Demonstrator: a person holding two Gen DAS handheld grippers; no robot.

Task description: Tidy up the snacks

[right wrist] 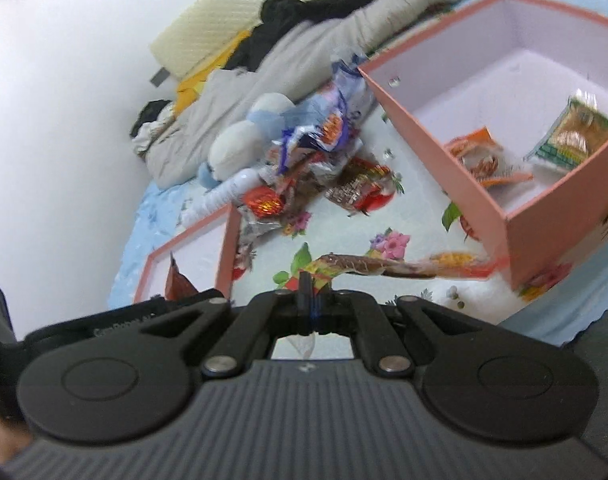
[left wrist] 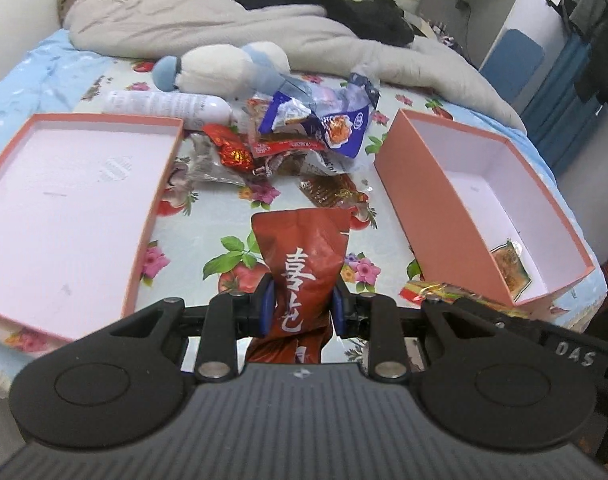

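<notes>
My left gripper (left wrist: 302,306) is shut on a red snack packet with white characters (left wrist: 304,256), held above the floral sheet between a shallow pink box lid (left wrist: 64,192) on the left and a deeper pink box (left wrist: 455,216) on the right. My right gripper (right wrist: 308,300) is shut on a flat brown and yellow snack packet (right wrist: 391,266), blurred, held edge-on beside the deep pink box (right wrist: 483,196). That box holds an orange packet (right wrist: 479,160) and a green packet (right wrist: 571,136). A pile of loose snacks (left wrist: 304,136) lies between the boxes.
A white bottle (left wrist: 168,106) and a white and blue plush toy (left wrist: 232,66) lie behind the snack pile. A grey duvet (left wrist: 224,28) and black clothes cover the far bed. The bed's edge is close on the right (right wrist: 563,320).
</notes>
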